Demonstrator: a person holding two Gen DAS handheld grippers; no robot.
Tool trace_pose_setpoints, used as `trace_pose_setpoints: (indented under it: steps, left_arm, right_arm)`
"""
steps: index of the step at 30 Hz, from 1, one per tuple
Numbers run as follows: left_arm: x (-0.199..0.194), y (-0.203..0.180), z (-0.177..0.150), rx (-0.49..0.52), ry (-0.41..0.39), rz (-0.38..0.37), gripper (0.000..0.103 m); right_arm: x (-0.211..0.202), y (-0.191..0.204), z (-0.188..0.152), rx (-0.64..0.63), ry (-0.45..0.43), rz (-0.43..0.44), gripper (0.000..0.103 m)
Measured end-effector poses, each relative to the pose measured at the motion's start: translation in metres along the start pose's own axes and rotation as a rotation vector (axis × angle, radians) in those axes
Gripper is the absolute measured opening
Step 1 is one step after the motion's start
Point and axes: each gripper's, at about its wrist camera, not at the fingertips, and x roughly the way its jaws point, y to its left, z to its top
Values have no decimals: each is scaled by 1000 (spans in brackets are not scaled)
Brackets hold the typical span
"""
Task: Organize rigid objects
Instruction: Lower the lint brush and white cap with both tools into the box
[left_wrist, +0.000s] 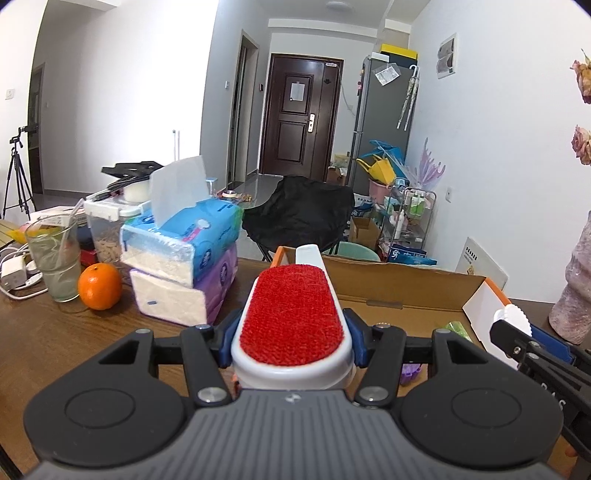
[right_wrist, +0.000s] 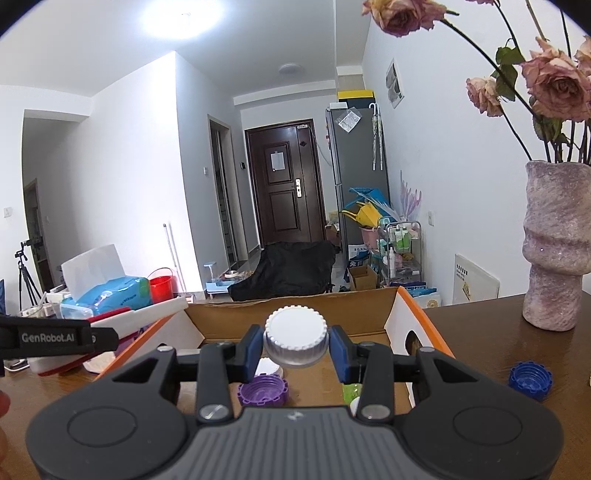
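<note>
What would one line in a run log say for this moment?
left tool: shut on lint brush | right tool: shut on white cap | both over cardboard box | blue cap on table

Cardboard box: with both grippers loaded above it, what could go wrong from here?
1. The lint brush in the left gripper is long and might catch the cardboard box wall.
2. The right gripper pinches the white cap by its rim; it could slip.
3. The grippers are close and could collide.
</note>
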Motion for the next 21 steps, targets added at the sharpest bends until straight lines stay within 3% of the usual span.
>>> trace_pose_setpoints:
  steps: [21]
  left_arm:
    - [65, -32, 13, 49, 25, -25, 57]
  right_arm:
    - [57, -8, 2, -21, 46, -44, 38]
